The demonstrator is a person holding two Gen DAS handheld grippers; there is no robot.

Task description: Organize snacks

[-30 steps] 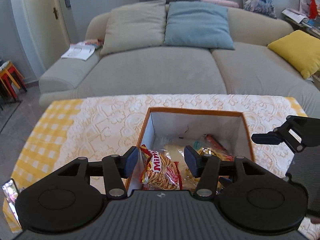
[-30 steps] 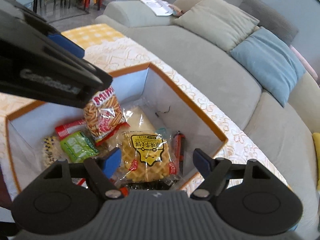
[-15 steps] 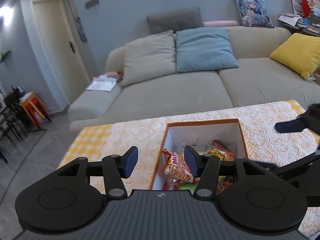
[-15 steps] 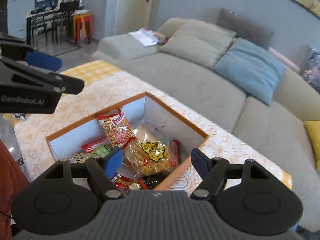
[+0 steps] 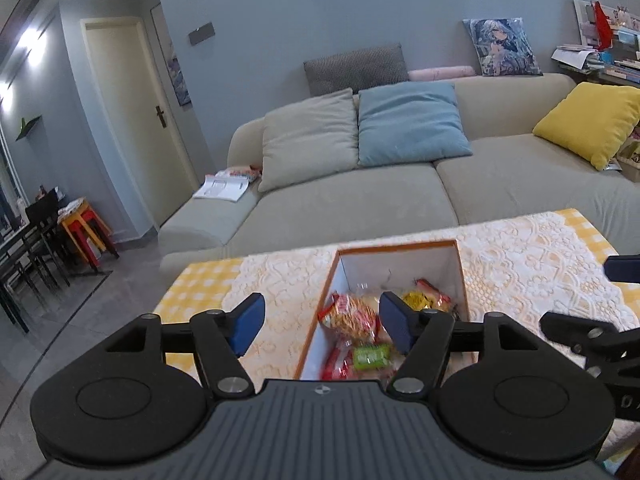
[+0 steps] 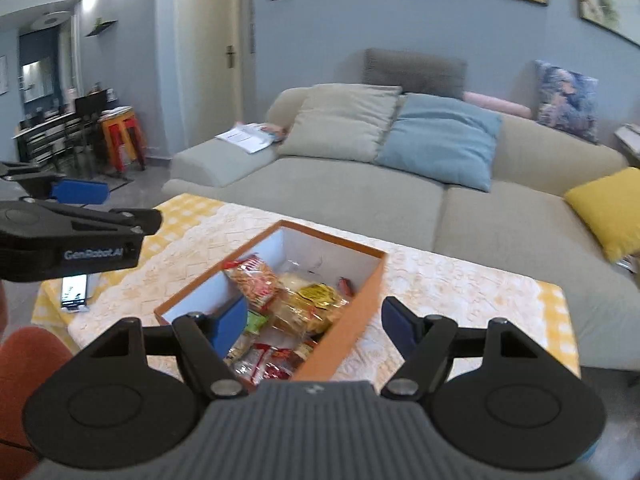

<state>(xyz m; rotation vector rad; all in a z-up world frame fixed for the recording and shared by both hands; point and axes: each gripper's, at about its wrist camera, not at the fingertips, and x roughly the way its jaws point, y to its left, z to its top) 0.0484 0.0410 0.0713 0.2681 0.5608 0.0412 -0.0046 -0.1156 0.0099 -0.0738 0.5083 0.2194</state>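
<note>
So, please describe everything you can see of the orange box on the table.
The orange box is a rectangular, open-topped container, cardboard by its look, with orange outer walls and rim and white inner walls. It stands upright on the lace tablecloth and holds snack packets: a red-topped bag of sticks, a yellow waffle pack, a green packet and red wrappers near the front. Both grippers, left and right, are open above it, touching nothing.
</note>
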